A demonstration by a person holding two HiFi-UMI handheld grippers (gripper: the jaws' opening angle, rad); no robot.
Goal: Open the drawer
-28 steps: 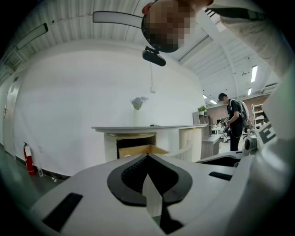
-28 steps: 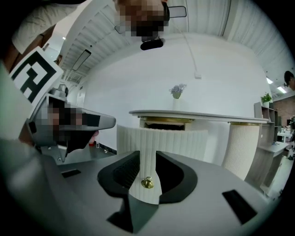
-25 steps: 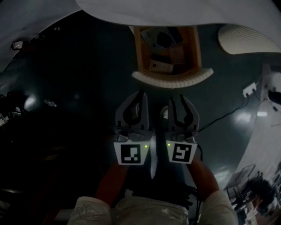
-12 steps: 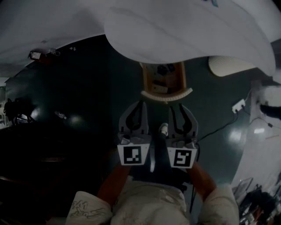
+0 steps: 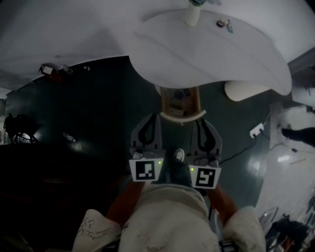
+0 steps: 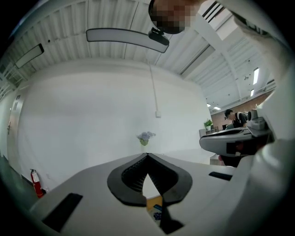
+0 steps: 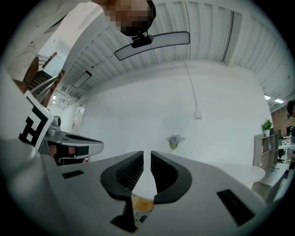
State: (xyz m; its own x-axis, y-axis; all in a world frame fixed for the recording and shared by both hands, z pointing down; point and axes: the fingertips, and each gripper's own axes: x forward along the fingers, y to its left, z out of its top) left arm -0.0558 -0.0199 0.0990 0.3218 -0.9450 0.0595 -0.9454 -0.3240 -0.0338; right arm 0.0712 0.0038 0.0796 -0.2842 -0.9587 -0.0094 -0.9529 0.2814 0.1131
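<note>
**White worktop, drawer standing open below its edge**

The drawer (image 5: 183,118) is pulled out from under the curved white worktop (image 5: 211,54). Its wooden inside is exposed and holds several small items too dim to identify. Its pale curved front faces the person.

Left gripper (image 6: 147,156): held level, just short of the drawer front and not touching it. The fingers (image 6: 126,177) meet at their tips with nothing between them.

Right gripper (image 7: 146,154): level beside the left one, likewise clear of the drawer. Its fingers (image 7: 168,175) stand a narrow slit apart and are closing. Nothing is held; only the worktop and a strip of the drawer show through the gap.

Surroundings:
- A vase of flowers (image 5: 193,15) stands on the far part of the worktop, with a few small objects (image 5: 224,23) near it.
- The person's shoe (image 5: 179,155) rests on the dark green floor (image 5: 98,108) between the two grippers, directly before the drawer front.
- A white power strip (image 5: 256,130) and its cable lie on the floor to the right, well apart from the drawer.
- A pale rounded object (image 5: 246,90) sits to the right of the drawer, partly under the worktop; what it is cannot be told.
- A red fire extinguisher (image 6: 36,182) stands by the wall at far left.
</note>
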